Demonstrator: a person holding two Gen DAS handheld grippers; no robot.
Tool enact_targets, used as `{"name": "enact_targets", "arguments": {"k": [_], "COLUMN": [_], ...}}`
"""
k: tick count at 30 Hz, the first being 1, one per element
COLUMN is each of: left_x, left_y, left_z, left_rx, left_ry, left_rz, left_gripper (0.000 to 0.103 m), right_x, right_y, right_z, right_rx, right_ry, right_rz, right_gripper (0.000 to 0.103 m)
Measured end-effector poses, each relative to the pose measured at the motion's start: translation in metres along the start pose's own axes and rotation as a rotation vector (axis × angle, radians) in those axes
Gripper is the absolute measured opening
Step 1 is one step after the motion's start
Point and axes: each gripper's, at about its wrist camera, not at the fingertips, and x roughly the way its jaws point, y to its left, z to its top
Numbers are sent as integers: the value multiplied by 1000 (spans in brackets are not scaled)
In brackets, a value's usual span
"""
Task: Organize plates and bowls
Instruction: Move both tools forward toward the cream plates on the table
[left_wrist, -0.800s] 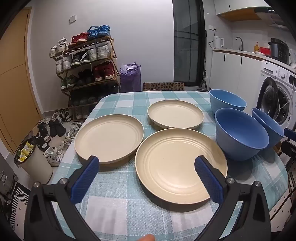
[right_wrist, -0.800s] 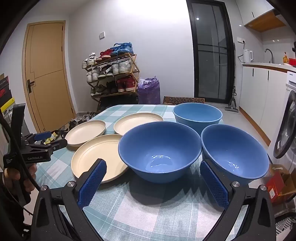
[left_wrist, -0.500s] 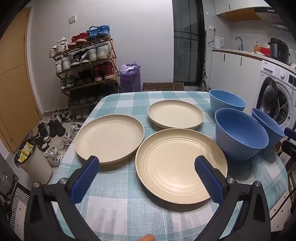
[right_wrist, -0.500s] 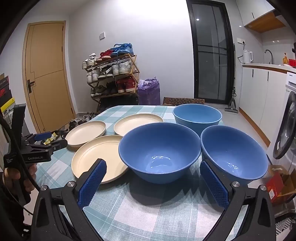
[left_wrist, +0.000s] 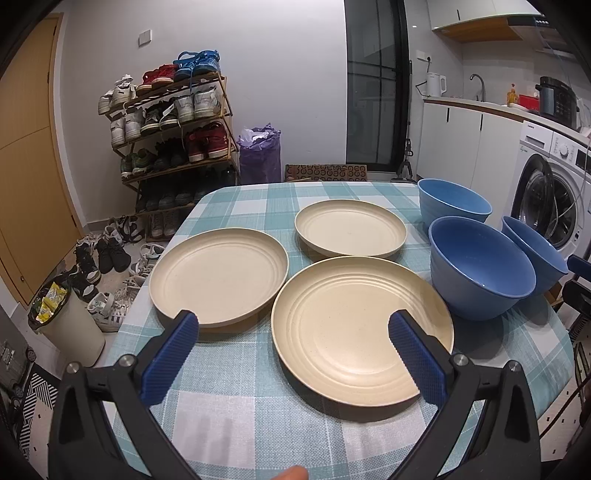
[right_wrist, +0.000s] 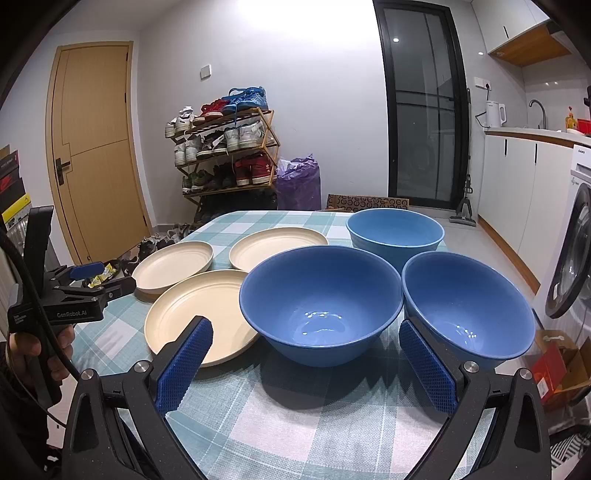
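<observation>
Three cream plates lie flat on the checked table: a near plate (left_wrist: 360, 332), a left plate (left_wrist: 218, 275) and a far plate (left_wrist: 351, 227). Three blue bowls stand upright to their right: a middle bowl (right_wrist: 319, 308), a right bowl (right_wrist: 467, 308) and a far bowl (right_wrist: 395, 230). My left gripper (left_wrist: 293, 326) hovers open over the near plate's front edge, nothing between its pads. My right gripper (right_wrist: 303, 341) hangs open in front of the middle bowl, holding nothing. In the right wrist view the left gripper (right_wrist: 88, 275) shows at the left, held by a hand.
The table (left_wrist: 236, 402) wears a teal checked cloth. A shoe rack (left_wrist: 173, 136) and a purple bag (left_wrist: 258, 149) stand beyond it, a white bin (left_wrist: 62, 325) and loose shoes on the floor left. A washing machine (left_wrist: 554, 195) and counter are at the right.
The right wrist view has shifted slightly, with the bowls sitting a little lower in the picture. The left gripper and all dishes stay put.
</observation>
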Motion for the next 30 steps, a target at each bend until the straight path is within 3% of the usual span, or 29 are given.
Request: {"name": "enact_targets", "arguments": {"k": [30], "left_x": [8], "left_y": [14], "left_z": [-4], "left_rx": [-24], "left_ry": [7], "left_rz": [-4], "left_gripper": [103], "right_x": [-2], "right_y": [5], "right_z": [5], "right_rx": [1], "right_ry": [3], "right_rz": [6], "right_gripper": [103]}}
